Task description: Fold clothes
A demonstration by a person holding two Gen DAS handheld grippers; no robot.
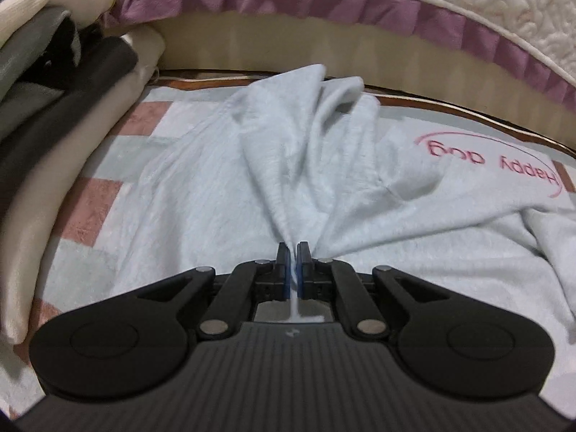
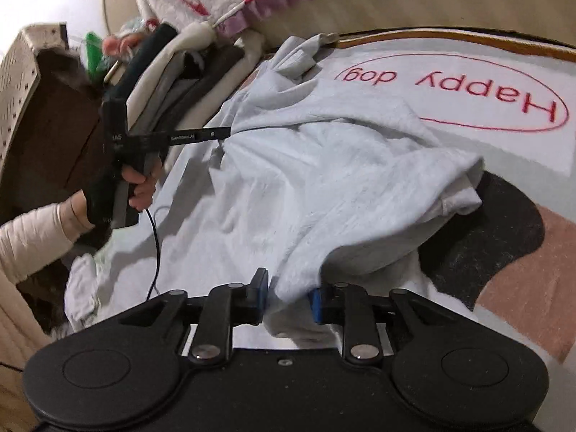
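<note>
left wrist view: the left gripper is closed on a pinched ridge of the pale blue garment, with a thin sliver of cloth running back between the blue pads; folds fan out from the pinch toward the far edge. the garment lies spread on a mat of pink, white and pale green blocks bearing the words "happy dog" in a red oval. a stack of folded clothes in cream, grey and black sits at the left; a quilted cover with a purple frill hangs along the far side.

right wrist view: the right gripper is part-open, a bunched fold of the garment lying between its fingers; whether the pads press on it cannot be told. at the left, a hand in a cream sleeve holds the left gripper, whose tip meets the cloth. a black patch of the mat shows beside the garment's right edge
</note>
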